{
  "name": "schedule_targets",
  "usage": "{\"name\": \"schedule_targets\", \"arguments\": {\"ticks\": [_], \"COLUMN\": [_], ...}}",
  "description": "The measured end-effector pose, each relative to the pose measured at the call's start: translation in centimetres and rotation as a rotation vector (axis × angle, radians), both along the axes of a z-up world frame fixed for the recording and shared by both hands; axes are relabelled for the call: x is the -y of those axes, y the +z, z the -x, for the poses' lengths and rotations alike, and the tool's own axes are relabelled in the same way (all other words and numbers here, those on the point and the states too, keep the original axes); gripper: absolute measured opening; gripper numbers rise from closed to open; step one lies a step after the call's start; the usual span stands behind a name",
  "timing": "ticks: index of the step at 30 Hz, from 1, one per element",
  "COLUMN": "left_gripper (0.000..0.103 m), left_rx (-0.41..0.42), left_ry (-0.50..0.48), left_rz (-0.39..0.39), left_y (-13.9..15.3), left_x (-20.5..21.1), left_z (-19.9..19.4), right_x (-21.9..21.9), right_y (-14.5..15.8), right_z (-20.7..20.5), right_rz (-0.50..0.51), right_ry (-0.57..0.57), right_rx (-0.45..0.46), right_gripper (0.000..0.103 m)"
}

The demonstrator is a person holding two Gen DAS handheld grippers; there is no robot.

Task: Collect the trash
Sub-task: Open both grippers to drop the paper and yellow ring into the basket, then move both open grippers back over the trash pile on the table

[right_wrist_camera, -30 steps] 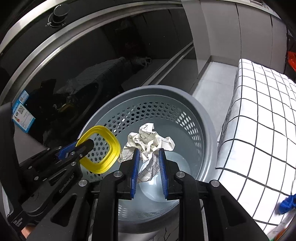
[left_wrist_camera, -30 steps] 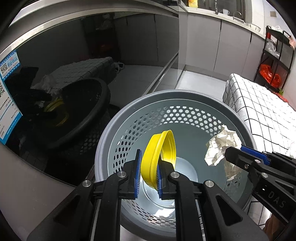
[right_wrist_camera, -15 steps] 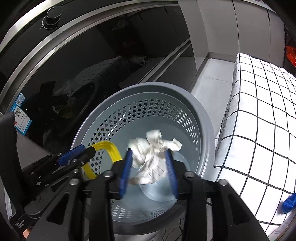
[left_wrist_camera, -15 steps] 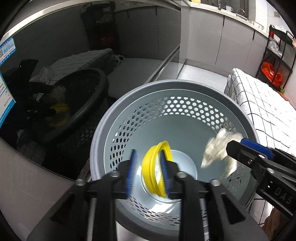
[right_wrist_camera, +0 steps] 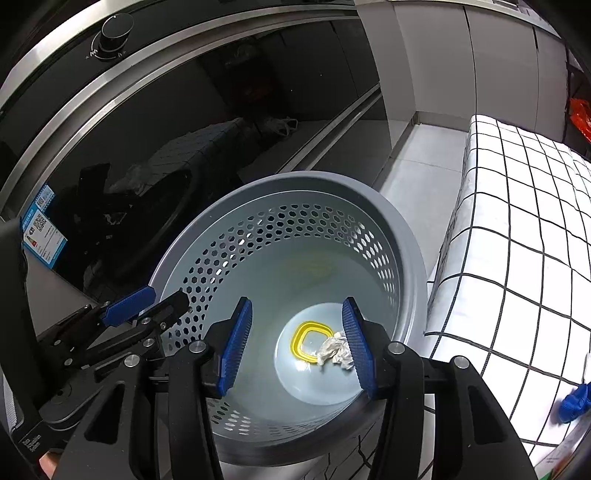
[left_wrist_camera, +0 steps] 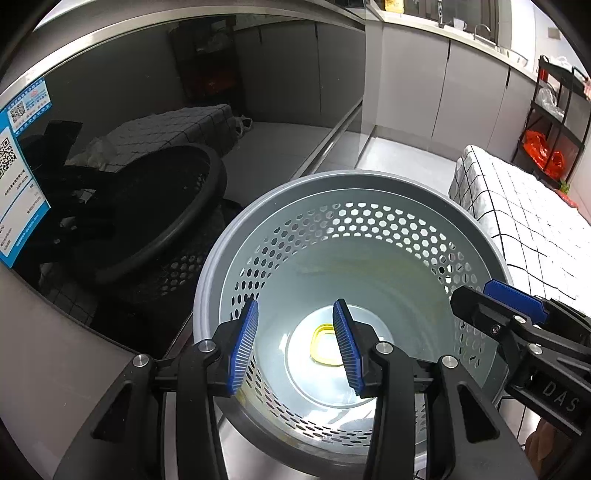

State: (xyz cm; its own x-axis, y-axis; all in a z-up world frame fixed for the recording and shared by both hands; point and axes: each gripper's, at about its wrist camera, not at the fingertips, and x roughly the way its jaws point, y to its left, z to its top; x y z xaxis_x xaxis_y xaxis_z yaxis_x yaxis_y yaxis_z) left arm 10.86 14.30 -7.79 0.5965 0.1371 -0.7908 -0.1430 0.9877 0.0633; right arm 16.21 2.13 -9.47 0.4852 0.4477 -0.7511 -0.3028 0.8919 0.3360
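Note:
A grey perforated waste basket [left_wrist_camera: 369,184] [right_wrist_camera: 410,236] stands on the floor below both grippers. A yellow plastic lid [left_wrist_camera: 322,343] [right_wrist_camera: 304,341] lies flat on its bottom. A crumpled white paper [right_wrist_camera: 334,350] lies beside the lid; the left wrist view does not show it. My left gripper [left_wrist_camera: 295,343] is open and empty above the basket's near rim; it also shows in the right wrist view [right_wrist_camera: 147,302]. My right gripper [right_wrist_camera: 297,343] is open and empty above the basket; it also shows in the left wrist view [left_wrist_camera: 491,299].
A black glass oven door [left_wrist_camera: 147,129] with a knob [right_wrist_camera: 117,27] stands just left of the basket. A table with a white checked cloth [right_wrist_camera: 517,240] is on the right, with a blue object [right_wrist_camera: 574,402] on it. Grey cabinets [left_wrist_camera: 443,85] and a black rack [left_wrist_camera: 554,122] lie beyond.
Both grippers opened. The yellow lid dropped from the left gripper and the crumpled paper from the right; both now lie on the basket's bottom.

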Motion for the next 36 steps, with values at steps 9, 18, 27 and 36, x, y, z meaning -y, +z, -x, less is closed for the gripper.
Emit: {"name": "schedule_targets", "arguments": {"ticks": [9,18,27,36], "left_gripper": [0.047,0.054,0.059,0.062], "left_rx": [0.008,0.034,0.079,0.117], "left_ry": [0.006,-0.007,-0.057,-0.140], "left_rz": [0.001,0.001,0.016,0.040], "left_y": [0.4,1.9,4.0,5.8], "left_x": [-0.1,0.3,2.4,6.1], "left_z": [0.6,2.1,4.3,6.7], "right_x": [0.6,2.2,6.0,10.8], "right_y": [0.4,1.5,3.5,6.2], "right_z": [0.7,2.8,6.8,13.0], "right_rz": [0.004,0.005,0.006,0.047], "right_ry": [-0.005,-0.036,-0.123,-0.256], "right_rx": [0.011,0.025,0.069,0.163], "right_gripper": [0.049,0.049,0.052,0.058]}}
